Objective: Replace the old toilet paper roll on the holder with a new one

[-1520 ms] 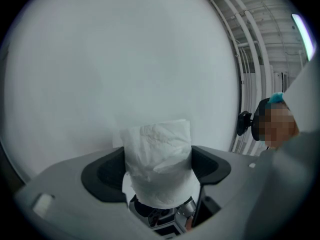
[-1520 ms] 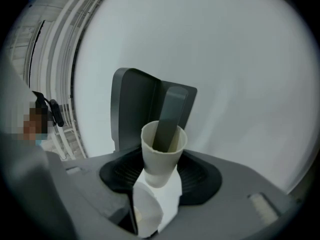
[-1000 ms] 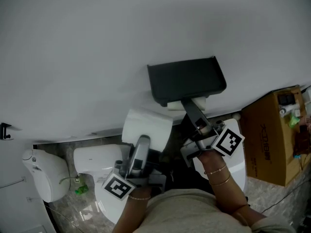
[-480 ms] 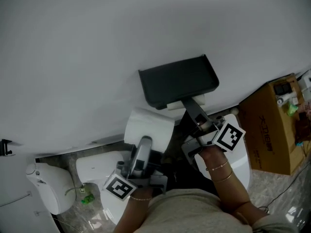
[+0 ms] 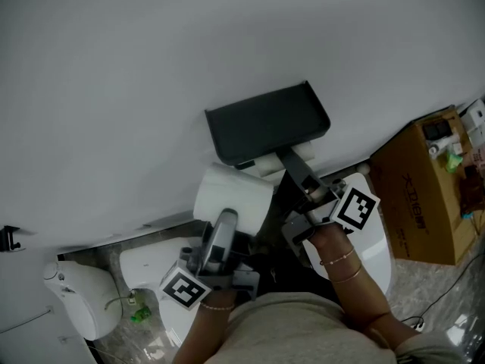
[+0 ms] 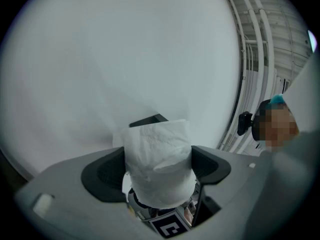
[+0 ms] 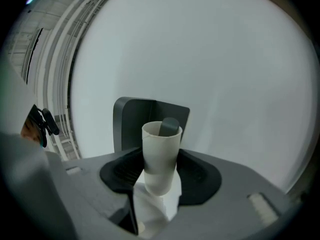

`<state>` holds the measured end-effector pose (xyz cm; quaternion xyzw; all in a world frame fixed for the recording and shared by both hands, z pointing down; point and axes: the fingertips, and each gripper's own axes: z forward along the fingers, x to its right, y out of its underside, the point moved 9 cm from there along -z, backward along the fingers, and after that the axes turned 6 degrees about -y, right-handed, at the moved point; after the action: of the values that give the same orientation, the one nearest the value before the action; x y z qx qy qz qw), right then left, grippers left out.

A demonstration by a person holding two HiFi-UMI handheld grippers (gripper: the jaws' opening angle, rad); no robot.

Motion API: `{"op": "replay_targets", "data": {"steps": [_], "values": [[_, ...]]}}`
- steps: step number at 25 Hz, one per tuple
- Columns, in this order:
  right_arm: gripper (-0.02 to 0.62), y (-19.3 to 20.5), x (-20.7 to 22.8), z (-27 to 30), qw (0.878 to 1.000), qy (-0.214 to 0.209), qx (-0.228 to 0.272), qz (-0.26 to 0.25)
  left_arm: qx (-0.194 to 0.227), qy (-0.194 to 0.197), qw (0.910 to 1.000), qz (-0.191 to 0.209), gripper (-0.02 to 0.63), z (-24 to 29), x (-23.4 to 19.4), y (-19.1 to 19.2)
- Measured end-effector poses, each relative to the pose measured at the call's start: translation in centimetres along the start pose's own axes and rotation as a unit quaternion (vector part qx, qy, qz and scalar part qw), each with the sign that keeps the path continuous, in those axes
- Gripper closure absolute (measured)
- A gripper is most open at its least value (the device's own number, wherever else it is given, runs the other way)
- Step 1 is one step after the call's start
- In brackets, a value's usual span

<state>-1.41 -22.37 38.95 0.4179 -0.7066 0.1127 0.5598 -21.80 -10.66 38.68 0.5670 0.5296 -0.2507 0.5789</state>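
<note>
On the white wall [image 5: 151, 89]: one dark grey holder [image 5: 265, 123] with a flat shelf top, and a grey spindle [image 7: 170, 125] beneath the shelf; old roll [image 7: 161, 151], a bare pale cardboard tube with a scrap of white paper hanging at its near end, its far mouth slipped over the tip of the spindle, which shows inside the rim; right gripper [image 7: 161, 176], clenched on the old roll, a dark pad pressed to each side of the tube's near half, pointed up toward the holder; new roll [image 5: 231, 196], full, white, embossed, carried just below and to the left of the holder, beside the old roll, contact between the two not discernible; left gripper [image 6: 157, 170], grasping the new roll across its width, one pad against each side, the roll standing tall between the jaws and hiding most of the holder in the left gripper view. Below the grippers: white toilet [image 5: 148, 260], the person standing over it; two thin bangles [image 5: 341, 270] on the wrist behind the right gripper. To the right, against the wall: brown cardboard box [image 5: 417, 196], small items on its top. At lower left, on the mottled stone floor [image 5: 106, 340]: white rounded container [image 5: 76, 302]; small green item [image 5: 140, 315] just beside it.
</note>
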Motion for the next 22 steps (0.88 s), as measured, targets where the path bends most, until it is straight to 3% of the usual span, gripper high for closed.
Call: {"op": "replay_targets", "data": {"steps": [10, 14, 22], "values": [[0.391, -0.2, 0.0, 0.1, 1.0, 0.0, -0.019, 0.007, 0.018, -0.005, 0.9998, -0.005, 0.199, -0.4, 1.1, 1.4], [0.391, -0.5, 0.1, 0.1, 0.999, -0.001, -0.031, 0.009, 0.024, -0.016, 0.9994, 0.019, 0.198, -0.8, 1.1, 1.2], [0.393, -2.0, 0.6, -0.3, 1.0, 0.001, -0.02, 0.014, 0.029, -0.017, 0.9992, 0.022, 0.199, -1.3, 1.0, 1.3]]}}
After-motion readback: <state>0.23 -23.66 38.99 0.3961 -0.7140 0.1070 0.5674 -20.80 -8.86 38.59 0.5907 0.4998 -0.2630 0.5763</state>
